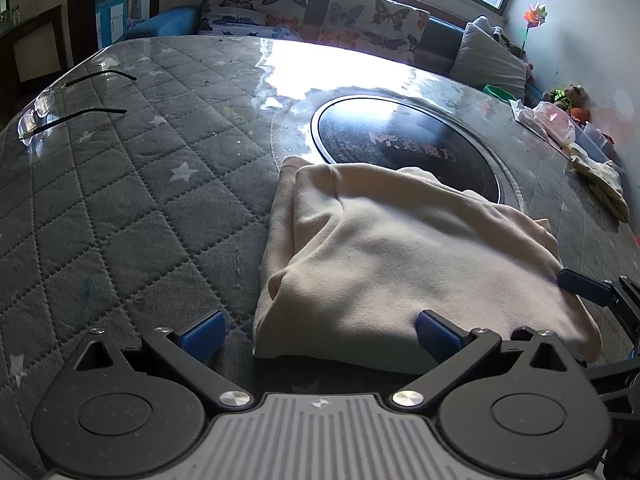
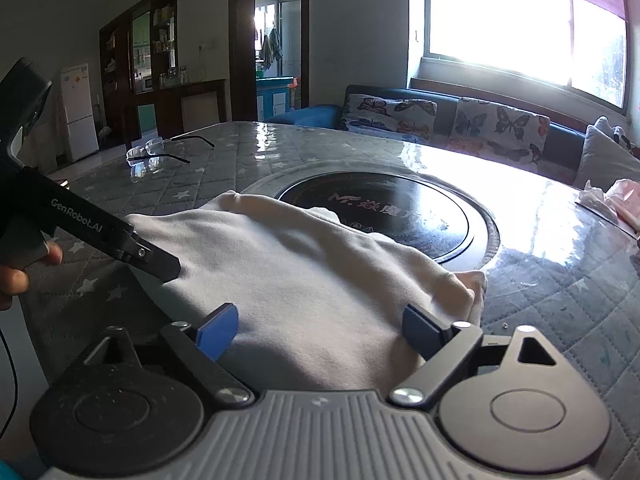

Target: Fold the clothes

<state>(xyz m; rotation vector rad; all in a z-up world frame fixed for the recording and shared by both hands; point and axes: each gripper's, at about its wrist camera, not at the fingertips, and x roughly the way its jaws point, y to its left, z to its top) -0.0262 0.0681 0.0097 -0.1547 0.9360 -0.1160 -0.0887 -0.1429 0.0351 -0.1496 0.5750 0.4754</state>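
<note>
My fingers (image 2: 218,330) carry blue pads on black arms. The folded garment (image 1: 400,264) is cream. The table cover (image 1: 120,208) is grey, diamond-quilted, dotted with white stars. The round hotplate (image 2: 384,220) is black. The sofa cushions (image 2: 500,128) show butterflies in black and orange on white.

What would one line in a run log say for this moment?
step: folding | cloth: folded, on table | left hand-held gripper: open | right hand-held gripper: open, over cloth
</note>
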